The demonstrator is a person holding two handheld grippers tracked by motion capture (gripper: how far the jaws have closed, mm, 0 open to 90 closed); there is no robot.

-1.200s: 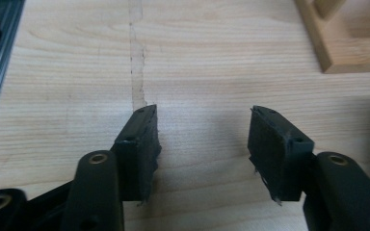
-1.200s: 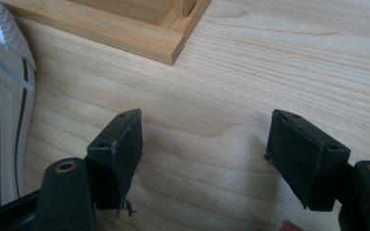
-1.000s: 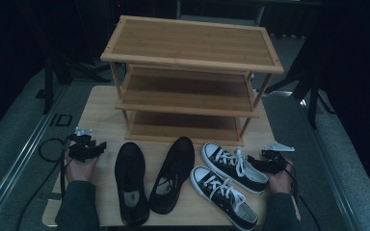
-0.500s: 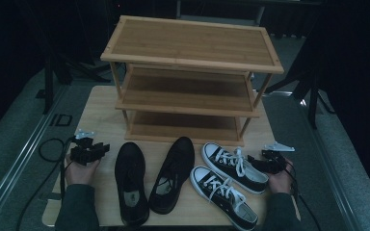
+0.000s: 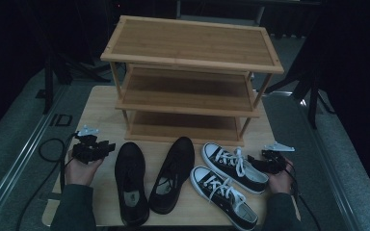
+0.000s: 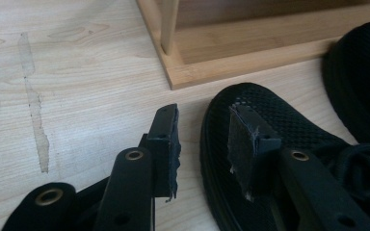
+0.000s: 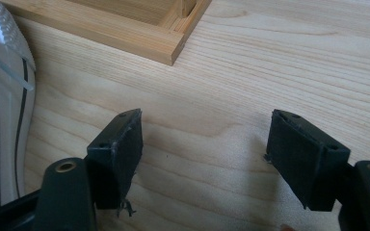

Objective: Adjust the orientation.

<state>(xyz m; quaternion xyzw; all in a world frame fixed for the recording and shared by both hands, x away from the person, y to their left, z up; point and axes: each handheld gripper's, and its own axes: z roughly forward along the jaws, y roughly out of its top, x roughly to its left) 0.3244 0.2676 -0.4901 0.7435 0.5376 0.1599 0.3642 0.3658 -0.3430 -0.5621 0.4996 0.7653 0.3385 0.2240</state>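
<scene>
Shoes first, from the high view: the black mesh slip-on shoe (image 5: pixel 131 185) lies on the pale wooden table (image 5: pixel 99 110) just right of the left gripper (image 5: pixel 107 146). Left gripper view: jaws have just been widening, nothing pinched, toe right below. Looks light and squashy, so I'd grab the stiffer heel collar. Right gripper view: right gripper (image 7: pixel 204 163) gapes over bare wood.

From my left tool's view, the black shoe (image 6: pixel 270 144) runs off the bottom edge, its heel unseen; my pad (image 6: pixel 243 144) covers part of its toe.
</scene>
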